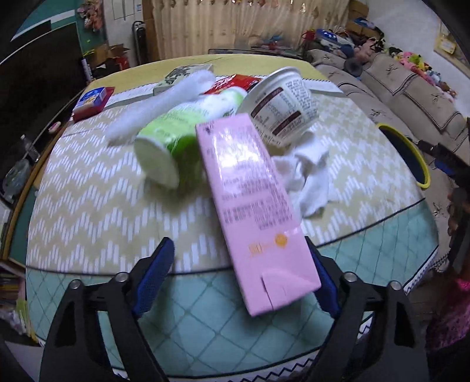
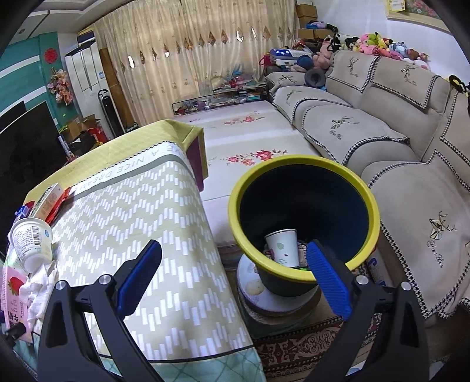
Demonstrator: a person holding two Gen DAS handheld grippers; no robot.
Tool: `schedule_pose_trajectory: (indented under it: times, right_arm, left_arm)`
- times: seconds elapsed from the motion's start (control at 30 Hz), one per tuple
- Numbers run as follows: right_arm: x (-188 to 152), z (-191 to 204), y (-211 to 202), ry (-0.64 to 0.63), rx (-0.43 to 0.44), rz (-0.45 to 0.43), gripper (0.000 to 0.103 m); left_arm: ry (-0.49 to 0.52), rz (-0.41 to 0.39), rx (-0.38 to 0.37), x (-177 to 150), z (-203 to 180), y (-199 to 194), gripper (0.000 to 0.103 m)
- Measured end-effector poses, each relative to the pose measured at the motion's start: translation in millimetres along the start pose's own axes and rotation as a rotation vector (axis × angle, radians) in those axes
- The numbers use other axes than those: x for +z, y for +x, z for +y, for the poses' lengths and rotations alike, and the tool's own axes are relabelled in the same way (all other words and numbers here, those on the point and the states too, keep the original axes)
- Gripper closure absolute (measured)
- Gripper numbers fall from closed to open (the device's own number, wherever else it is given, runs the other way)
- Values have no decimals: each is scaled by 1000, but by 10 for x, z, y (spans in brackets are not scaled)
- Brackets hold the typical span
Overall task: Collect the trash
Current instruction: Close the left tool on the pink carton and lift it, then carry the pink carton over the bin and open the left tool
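Pink glossy carton (image 1: 252, 211), a long flat-sided box, lies tilted between the wide-spread blue ribbed pads of the left gripper (image 1: 243, 282), beside its right pad; contact unclear. Behind it sit crumpled white tissue (image 1: 308, 182) and paper cups. Right gripper (image 2: 232, 279) hangs wide, holding nothing, over the round yellow-rimmed bin (image 2: 302, 211)

**Camera placement: two wrist-mounted fisheye views**

Left wrist view: low, near the table (image 1: 88, 182) edge, facing across its top toward the curtain (image 1: 235, 26). Right wrist view: beside the table's corner, higher, looking down into the yellow-rimmed bin (image 2: 302, 211) close ahead. Shared: table, bin (image 1: 411, 152), sofa (image 1: 411, 85), curtain, white cup (image 1: 283, 105) (image 2: 30, 241).
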State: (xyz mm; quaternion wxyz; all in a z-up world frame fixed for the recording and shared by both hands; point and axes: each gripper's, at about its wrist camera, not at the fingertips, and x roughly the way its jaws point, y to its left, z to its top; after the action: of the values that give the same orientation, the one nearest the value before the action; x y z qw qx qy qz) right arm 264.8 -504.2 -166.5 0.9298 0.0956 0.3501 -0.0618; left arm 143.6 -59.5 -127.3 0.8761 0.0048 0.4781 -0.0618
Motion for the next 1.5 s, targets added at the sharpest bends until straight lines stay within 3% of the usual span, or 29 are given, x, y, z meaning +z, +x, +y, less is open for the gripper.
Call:
schedule_pose_trajectory:
  times: [0.17, 0.3, 0.43, 0.67, 0.93, 1.27, 1.5]
  right_arm:
    - [-57, 59, 10, -10, 25, 17, 9]
    - [-99, 44, -27, -7, 33, 17, 9]
    - [-131, 3, -62, 13, 40, 12, 9]
    - [-164, -30, -108, 24, 55, 10, 9]
    - [-182, -102, -169, 39, 69, -2, 9]
    - [-217, -620, -362, 119, -16, -39, 9]
    - [-275, -1092, -495, 202, -83, -63, 9]
  left_arm:
    - [-41, -28, 2, -86, -5, 59, 36]
    - [-64, -72, 0, -140, 59, 46, 65]
    - [-38, -100, 5, -197, 91, -10, 65]
    - [32, -217, 18, -288, 202, -428, 65]
    - [106, -312, -57, -68, -42, -864, 65]
    - [249, -267, -304, 630, -877, -582, 65]
    - [348, -134, -477, 1190, -1825, -36, 65]
